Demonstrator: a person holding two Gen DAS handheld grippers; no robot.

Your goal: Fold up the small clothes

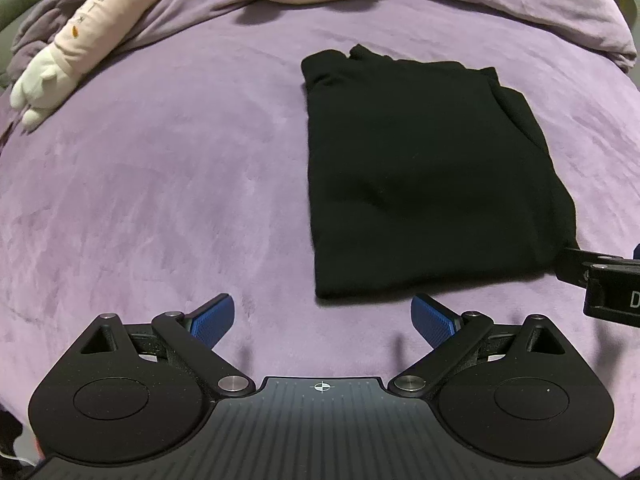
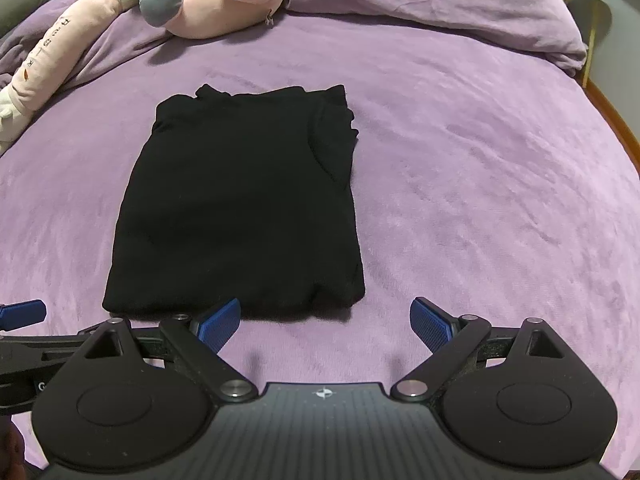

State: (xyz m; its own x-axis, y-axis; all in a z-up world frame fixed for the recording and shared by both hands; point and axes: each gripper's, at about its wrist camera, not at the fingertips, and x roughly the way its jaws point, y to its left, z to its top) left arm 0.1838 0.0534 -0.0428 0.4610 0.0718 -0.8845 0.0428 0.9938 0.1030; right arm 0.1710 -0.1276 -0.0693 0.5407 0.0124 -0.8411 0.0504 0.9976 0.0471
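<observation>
A black garment (image 1: 420,176) lies folded into a tall rectangle on the purple bed cover (image 1: 160,200). It shows in the right wrist view (image 2: 240,208) too. My left gripper (image 1: 323,322) is open and empty, just short of the garment's near left corner. My right gripper (image 2: 325,326) is open and empty, just short of the garment's near right corner. Part of the right gripper's body (image 1: 604,280) shows at the right edge of the left wrist view, touching the garment's near right corner. A blue fingertip (image 2: 22,314) of the left gripper shows at the left edge of the right wrist view.
A long pink and grey plush toy (image 2: 192,4) lies across the far left of the bed, and its white paw (image 1: 36,88) shows in the left wrist view. A bunched purple duvet (image 2: 440,4) lies at the far right. The bed's right edge (image 2: 616,128) drops to a floor.
</observation>
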